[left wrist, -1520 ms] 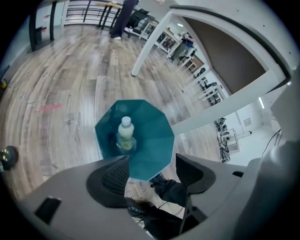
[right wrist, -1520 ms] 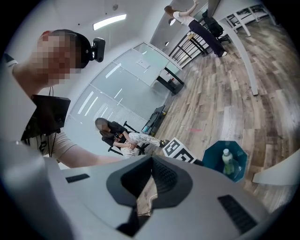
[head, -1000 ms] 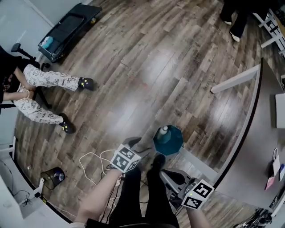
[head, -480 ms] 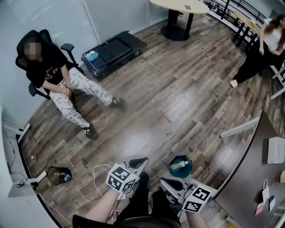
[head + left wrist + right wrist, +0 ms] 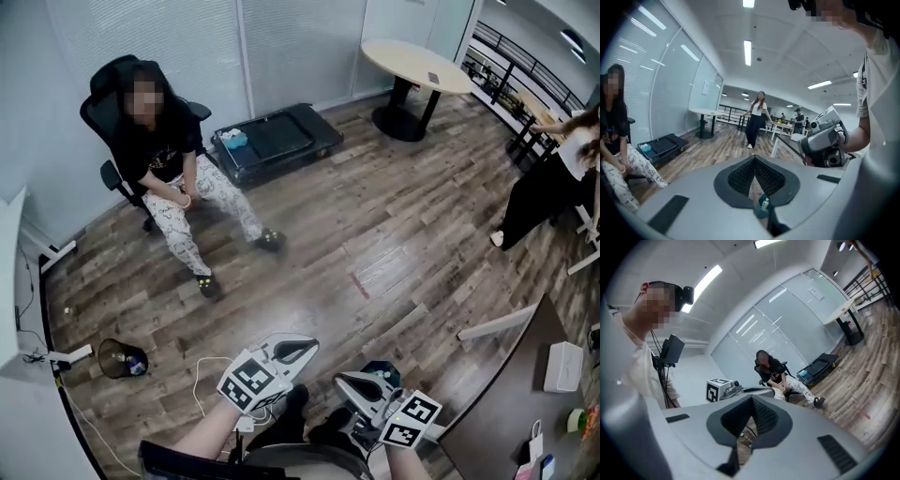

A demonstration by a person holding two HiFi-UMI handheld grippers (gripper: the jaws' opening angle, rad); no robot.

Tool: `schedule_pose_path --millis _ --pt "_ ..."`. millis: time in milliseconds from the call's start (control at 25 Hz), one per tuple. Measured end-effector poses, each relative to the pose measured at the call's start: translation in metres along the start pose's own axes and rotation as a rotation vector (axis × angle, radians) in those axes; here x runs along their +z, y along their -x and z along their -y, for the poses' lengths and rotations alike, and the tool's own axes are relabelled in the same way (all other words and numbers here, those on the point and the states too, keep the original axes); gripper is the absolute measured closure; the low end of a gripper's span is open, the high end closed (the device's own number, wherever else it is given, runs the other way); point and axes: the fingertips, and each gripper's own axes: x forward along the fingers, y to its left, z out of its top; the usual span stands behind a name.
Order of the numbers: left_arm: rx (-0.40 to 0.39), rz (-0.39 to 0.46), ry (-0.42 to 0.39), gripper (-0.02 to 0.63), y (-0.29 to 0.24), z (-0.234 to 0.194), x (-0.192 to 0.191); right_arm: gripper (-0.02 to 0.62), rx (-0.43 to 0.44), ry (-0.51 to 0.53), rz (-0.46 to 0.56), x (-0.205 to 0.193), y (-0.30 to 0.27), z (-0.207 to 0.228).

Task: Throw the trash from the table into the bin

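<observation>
Left hand-held gripper (image 5: 302,349) is closed empty, like the right hand-held gripper (image 5: 349,382) that largely hides the bin (image 5: 384,369).

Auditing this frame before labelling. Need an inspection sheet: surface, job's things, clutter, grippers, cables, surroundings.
Surface: dark table with pale edge, lower right; white box and small items on it, too small to name.
Job's things: teal floor bin with a pale bottle inside; trash on the table not identifiable.
Clutter: black mesh wastebasket on the wood floor, left.
Grippers: left gripper and right gripper, jaws shut, both empty.
Cables: white cable looped on the floor, left of the left gripper.
Surroundings: seated person in a black office chair, black treadmill, round beige table, standing person.
</observation>
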Motion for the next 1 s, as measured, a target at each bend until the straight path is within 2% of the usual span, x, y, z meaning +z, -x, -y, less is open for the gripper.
schedule_pose_path --millis 240,520,720,1000 --pt "-0.011 0.061 0.057 0.594 0.036 -0.005 0.023 0.586 0.019 0.019 -0.012 0.011 -0.016 -0.021" --pt "0.001 0.089 0.008 0.594 0.065 -0.016 0.046 0.586 0.039 0.078 -0.039 0.025 -0.034 -0.039" --pt "0.002 0.118 -0.032 0.594 0.067 -0.021 0.069 0.586 0.042 0.135 -0.048 0.04 -0.043 -0.045" --pt "-0.118 0.173 -0.077 0.594 0.047 0.013 0.103 0.586 -0.02 0.165 -0.007 0.048 -0.021 -0.043"
